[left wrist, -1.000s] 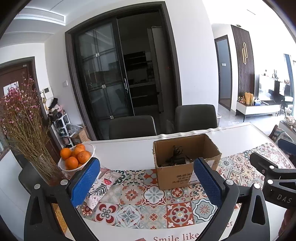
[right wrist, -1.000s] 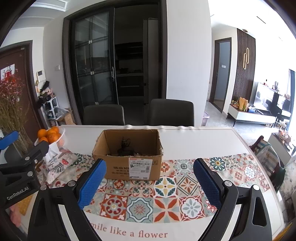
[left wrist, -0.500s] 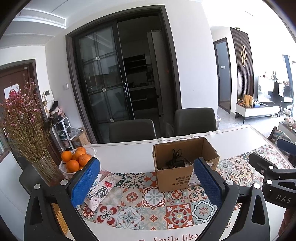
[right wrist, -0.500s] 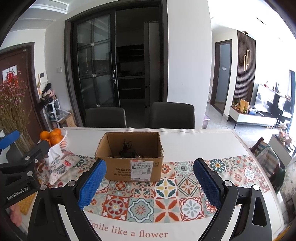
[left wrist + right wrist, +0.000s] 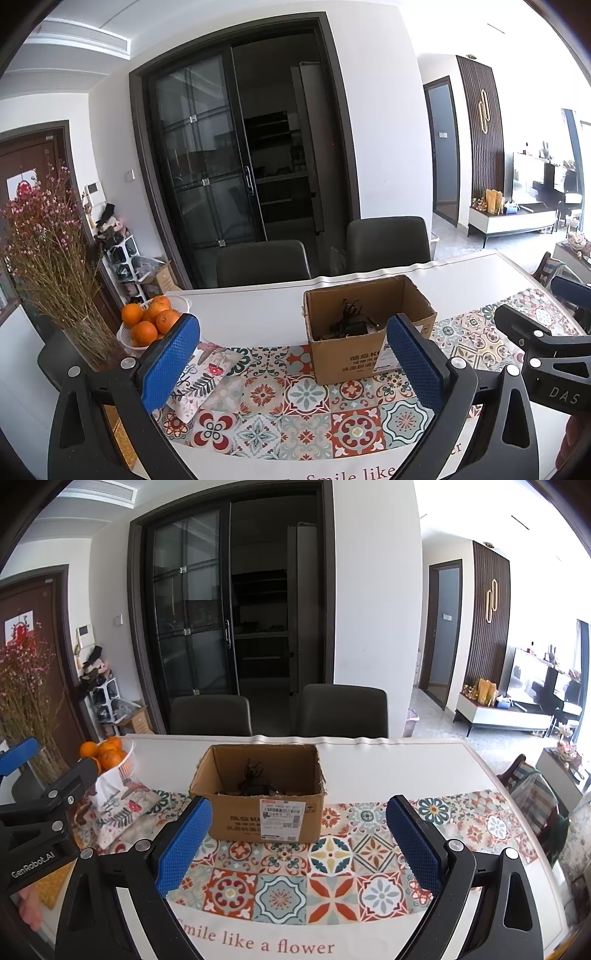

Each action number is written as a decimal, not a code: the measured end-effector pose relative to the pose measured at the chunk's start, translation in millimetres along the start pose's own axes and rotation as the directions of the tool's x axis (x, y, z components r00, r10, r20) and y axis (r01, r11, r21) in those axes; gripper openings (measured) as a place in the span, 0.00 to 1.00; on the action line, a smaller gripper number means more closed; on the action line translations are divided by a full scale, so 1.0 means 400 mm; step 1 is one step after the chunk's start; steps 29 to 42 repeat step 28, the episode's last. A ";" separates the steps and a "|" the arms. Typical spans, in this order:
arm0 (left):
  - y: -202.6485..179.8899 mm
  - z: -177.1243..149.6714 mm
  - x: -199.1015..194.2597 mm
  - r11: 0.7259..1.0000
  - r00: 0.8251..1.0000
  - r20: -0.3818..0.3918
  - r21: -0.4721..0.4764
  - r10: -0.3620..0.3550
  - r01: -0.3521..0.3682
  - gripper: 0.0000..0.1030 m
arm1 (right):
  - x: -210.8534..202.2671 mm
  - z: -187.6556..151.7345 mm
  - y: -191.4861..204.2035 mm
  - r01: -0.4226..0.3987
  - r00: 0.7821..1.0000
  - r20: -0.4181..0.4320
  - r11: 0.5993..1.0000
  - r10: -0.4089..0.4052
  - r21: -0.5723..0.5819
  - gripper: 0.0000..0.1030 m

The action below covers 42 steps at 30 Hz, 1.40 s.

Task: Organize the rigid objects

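Cardboard box (image 5: 258, 794): on patterned runner, dead ahead of right gripper (image 5: 297, 843), ahead-right of left gripper (image 5: 295, 363); long axis crosswise; dark cabled item inside; right nearer; both grippers spread wide, empty

One box (image 5: 258, 794) is counted on the bench (image 5: 388, 768), with one black tangle of cable (image 5: 251, 779) inside it. Two chairs (image 5: 210, 716) are seen behind. One bowl (image 5: 127, 338) is counted, with about five oranges (image 5: 146, 321) visible. One pouch (image 5: 201, 380), one vase (image 5: 88, 343) and two grippers (image 5: 297, 843) are counted.
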<state>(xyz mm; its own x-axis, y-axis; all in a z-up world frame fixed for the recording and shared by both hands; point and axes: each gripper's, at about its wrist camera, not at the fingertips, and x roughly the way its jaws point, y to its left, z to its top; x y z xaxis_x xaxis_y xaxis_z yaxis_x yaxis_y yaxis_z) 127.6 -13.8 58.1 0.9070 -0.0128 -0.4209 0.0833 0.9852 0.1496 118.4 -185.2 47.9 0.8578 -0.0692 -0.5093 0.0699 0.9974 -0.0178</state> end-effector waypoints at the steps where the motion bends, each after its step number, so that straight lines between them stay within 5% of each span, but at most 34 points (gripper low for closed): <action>1: 0.000 0.000 0.000 1.000 1.000 0.001 0.001 0.000 0.000 1.00 | 0.000 0.000 0.000 0.000 1.000 0.000 1.000 0.000 0.000 0.93; 42: -0.004 -0.003 0.004 1.000 1.000 -0.001 0.002 -0.003 0.003 1.00 | -0.002 0.000 -0.004 0.006 1.000 -0.002 1.000 -0.006 0.002 0.93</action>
